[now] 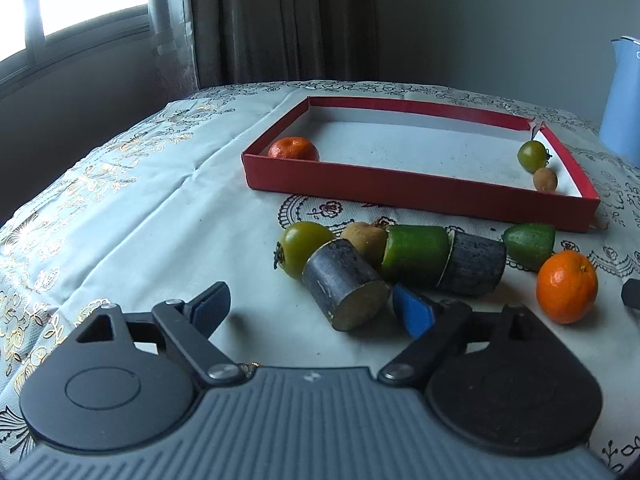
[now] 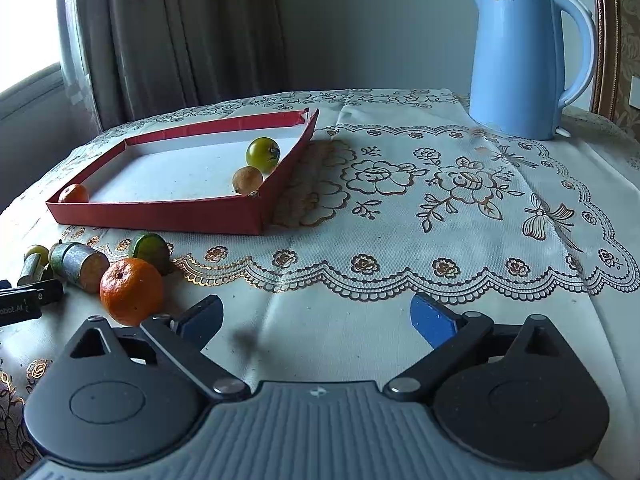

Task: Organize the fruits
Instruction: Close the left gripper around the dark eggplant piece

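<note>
Left wrist view is showing the left hand-held gripper [image 1: 312, 312] with its blue-padded jaws standing apart, nothing pressed between them; the cut, pale end of a dark, rough-skinned cylindrical stalk piece [image 1: 344, 284] is lying between the pad tips. Behind it a glossy green tomato [image 1: 304, 246], a dull brown round fruit [image 1: 366, 238], a smooth green cylinder [image 1: 416, 254] and a second dark cylinder [image 1: 472, 262] are crowding together on the lace-patterned desk [image 1: 140, 220]. A dimpled mandarin [image 1: 566, 288] is sitting to their right. The shallow red cardboard tray [image 1: 400, 190] is holding another mandarin, tomato and brown fruit. Right wrist view alone is showing the whole smooth blue kettle [image 2: 528, 60], with the right hand-held gripper [image 2: 316, 320] gaping wide over bare cloth.
</note>
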Available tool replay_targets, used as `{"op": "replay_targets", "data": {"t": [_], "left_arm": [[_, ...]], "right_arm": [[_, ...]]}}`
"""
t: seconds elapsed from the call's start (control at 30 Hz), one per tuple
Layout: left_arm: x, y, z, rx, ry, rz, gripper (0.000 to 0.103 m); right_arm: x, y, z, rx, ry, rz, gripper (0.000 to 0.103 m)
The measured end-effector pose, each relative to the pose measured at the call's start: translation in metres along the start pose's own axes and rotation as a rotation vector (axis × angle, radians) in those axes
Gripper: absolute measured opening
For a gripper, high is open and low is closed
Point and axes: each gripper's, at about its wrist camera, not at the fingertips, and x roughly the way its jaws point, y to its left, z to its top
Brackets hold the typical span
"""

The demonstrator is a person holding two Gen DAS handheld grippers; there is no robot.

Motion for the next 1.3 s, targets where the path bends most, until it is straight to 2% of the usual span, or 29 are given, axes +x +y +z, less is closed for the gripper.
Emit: {"op": "replay_targets", "data": {"t": [0.13, 0.2, 0.4, 0.57, 0.63, 0.73, 1.0, 1.07, 1.1, 1.13, 1.2, 1.3], "left_arm": [[-0.002, -0.003, -0.002, 0.011, -0.015, 0.000, 0.080], [-0.004, -0.005, -0.003, 0.015, -0.023, -0.009, 0.068], [-0.008, -0.006, -0.004, 0.009, -0.027, -0.043, 0.050], [-0.009, -0.004, -0.005, 0.001, -0.025, -0.059, 0.045], [-0.010, -0.002, -0.005, -0.005, -0.025, -0.063, 0.038], [-0.011, 0.004, -0.007, -0.012, -0.024, -0.079, 0.034], [-0.012, 0.022, -0.012, 0.023, -0.036, -0.141, 0.037], [-0.012, 0.026, -0.012, 0.034, -0.034, -0.145, 0.048], [-0.012, 0.028, -0.012, 0.038, -0.032, -0.137, 0.065], [-0.010, 0.031, -0.012, 0.028, -0.025, -0.136, 0.078], [-0.008, 0.038, -0.011, -0.009, -0.014, -0.165, 0.080], [-0.008, 0.039, -0.010, -0.011, -0.015, -0.165, 0.080]], "right_arm": [[0.000, -0.001, 0.000, 0.004, -0.002, 0.004, 0.101], [0.000, -0.001, 0.000, 0.006, -0.002, 0.005, 0.101], [0.000, -0.001, 0.000, 0.006, -0.002, 0.005, 0.101], [0.000, -0.002, 0.000, 0.007, -0.003, 0.006, 0.102], [0.000, -0.002, 0.000, 0.009, -0.003, 0.008, 0.102], [0.000, -0.002, 0.000, 0.010, -0.003, 0.009, 0.102], [0.000, -0.003, 0.000, 0.013, -0.004, 0.012, 0.102], [0.000, -0.003, 0.000, 0.013, -0.005, 0.012, 0.102], [0.000, -0.002, 0.000, 0.013, -0.005, 0.013, 0.102], [0.000, -0.003, 0.000, 0.013, -0.005, 0.012, 0.102], [0.000, -0.003, 0.000, 0.012, -0.004, 0.012, 0.102], [0.000, -0.002, 0.000, 0.012, -0.005, 0.012, 0.102]]}}
